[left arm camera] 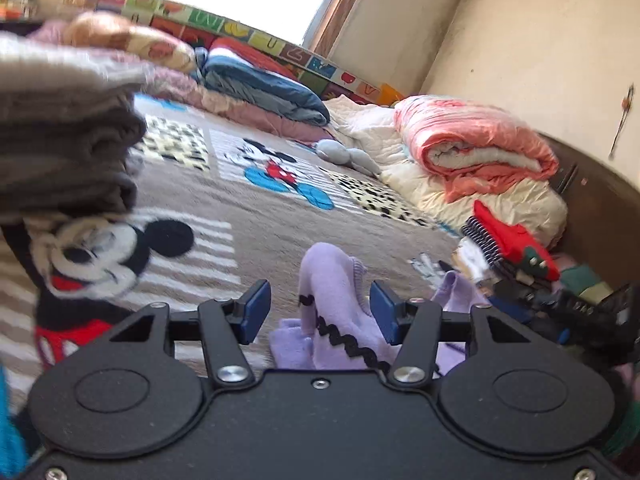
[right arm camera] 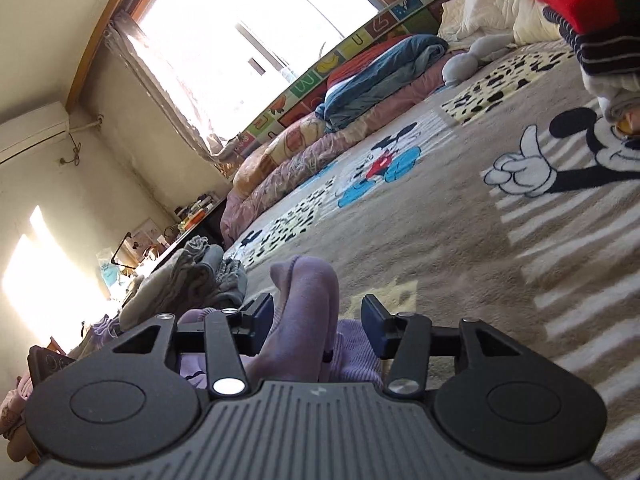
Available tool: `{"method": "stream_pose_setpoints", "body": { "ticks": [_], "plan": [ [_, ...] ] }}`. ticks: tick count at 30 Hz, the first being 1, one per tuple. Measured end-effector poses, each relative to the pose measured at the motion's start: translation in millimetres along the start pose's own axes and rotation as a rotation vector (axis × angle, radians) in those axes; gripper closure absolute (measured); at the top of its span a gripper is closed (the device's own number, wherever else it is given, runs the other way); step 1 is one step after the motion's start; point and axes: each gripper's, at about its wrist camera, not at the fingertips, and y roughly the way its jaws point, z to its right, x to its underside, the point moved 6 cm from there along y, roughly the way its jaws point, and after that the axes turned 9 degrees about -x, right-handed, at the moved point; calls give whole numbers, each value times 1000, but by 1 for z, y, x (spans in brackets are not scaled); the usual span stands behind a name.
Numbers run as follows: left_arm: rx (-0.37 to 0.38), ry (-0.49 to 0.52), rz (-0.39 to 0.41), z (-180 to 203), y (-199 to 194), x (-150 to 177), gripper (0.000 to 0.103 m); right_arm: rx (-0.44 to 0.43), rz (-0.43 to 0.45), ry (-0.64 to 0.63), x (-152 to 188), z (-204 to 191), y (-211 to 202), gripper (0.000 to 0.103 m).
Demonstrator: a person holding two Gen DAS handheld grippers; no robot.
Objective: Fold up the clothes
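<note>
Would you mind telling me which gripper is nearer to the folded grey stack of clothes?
Left. The folded grey stack looms large just ahead-left of the left gripper. From the right gripper, a grey pile, probably the same one, sits smaller and farther off to its left.

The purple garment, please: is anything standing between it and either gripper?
Nothing visible. The purple garment already lies between the open jaws of the left gripper, and a fold of it rises between the open jaws of the right gripper.

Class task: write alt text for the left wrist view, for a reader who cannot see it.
The open left gripper has its fingers either side of a lilac garment with black trim, on a Mickey Mouse blanket. Folded grey clothes are at left.
</note>
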Motion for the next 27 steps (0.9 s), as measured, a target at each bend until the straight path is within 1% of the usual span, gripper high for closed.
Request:
{"method": "stream_pose_setpoints", "body": {
  "ticks": [1, 3, 4, 5, 7, 8, 11, 12, 14, 15, 18, 23, 27],
  "plan": [
    [-36, 55, 24, 4, -10, -3, 49, 20, 14, -54, -4, -7, -7, 52],
    [24, 85, 47, 20, -32, -4, 49, 62, 41, -174, -12, -22, -21, 52],
    [53, 131, 47, 32, -40, -2, 49, 58, 48, -252, -13, -34, -27, 52],
    [82, 177, 47, 43, -49, 1, 49, 33, 36, -316, -11, -47, -31, 52],
    [72, 341, 47, 63, -51, 16, 49, -55, -18, -398, -1, -72, -34, 52],
    [68, 422, 46, 72, -52, 23, 49, -75, -52, -449, 8, -83, -33, 51],
    [40, 461, 22, 69, -29, 34, 49, -90, -167, -601, 39, -107, -25, 51],
    [45, 454, 12, 66, -21, 37, 49, -90, -200, -647, 49, -112, -21, 51],
    [56, 420, -21, 59, -6, 42, 49, -70, -233, -715, 61, -117, -16, 51],
    [66, 411, -38, 56, -1, 45, 49, -69, -235, -736, 63, -120, -15, 50],
    [81, 394, -68, 47, 5, 57, 49, -69, -242, -713, 61, -116, -12, 44],
    [76, 388, -103, 43, 13, 67, 48, -79, -274, -675, 64, -108, -9, 44],
    [92, 373, -100, 42, 14, 67, 47, -87, -300, -644, 66, -102, -7, 44]
  ]
}}
